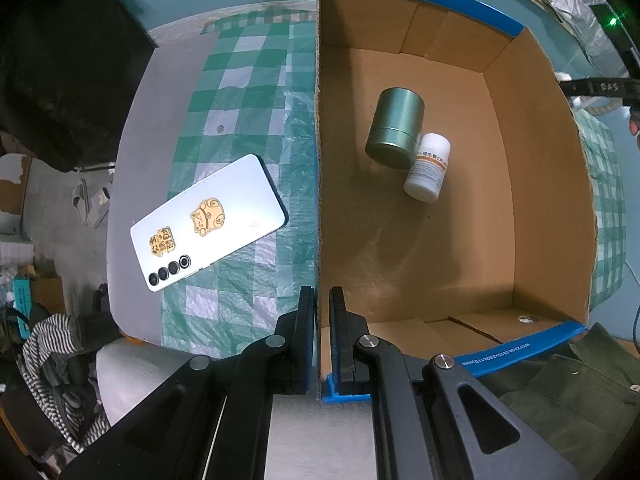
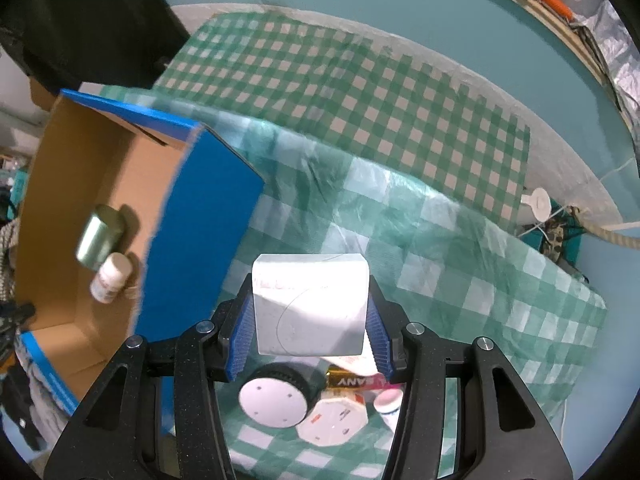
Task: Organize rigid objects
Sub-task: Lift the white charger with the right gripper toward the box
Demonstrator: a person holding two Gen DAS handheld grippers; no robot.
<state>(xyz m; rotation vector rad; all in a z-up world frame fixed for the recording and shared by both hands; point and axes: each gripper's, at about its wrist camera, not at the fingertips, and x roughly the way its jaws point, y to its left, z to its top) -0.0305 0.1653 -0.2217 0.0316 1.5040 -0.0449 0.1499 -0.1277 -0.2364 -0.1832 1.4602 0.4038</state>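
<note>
Right tongs (image 2: 311,334) are gripping white block (image 2: 311,304); cardboard box (image 2: 204,216) is lying to their left. Left tongs (image 1: 322,336) are pinching its wall.

The box (image 1: 540,184) floor lay mostly bare at lower centre; a tin (image 1: 396,132) and bottle (image 1: 428,168) touched at upper centre. A phone (image 1: 208,220) occupied the cloth (image 1: 256,92) at left.

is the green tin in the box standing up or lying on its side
Lying on its side. The green tin shows its curved wall along the cardboard box floor, one round end facing the camera, beside the white bottle.
</note>
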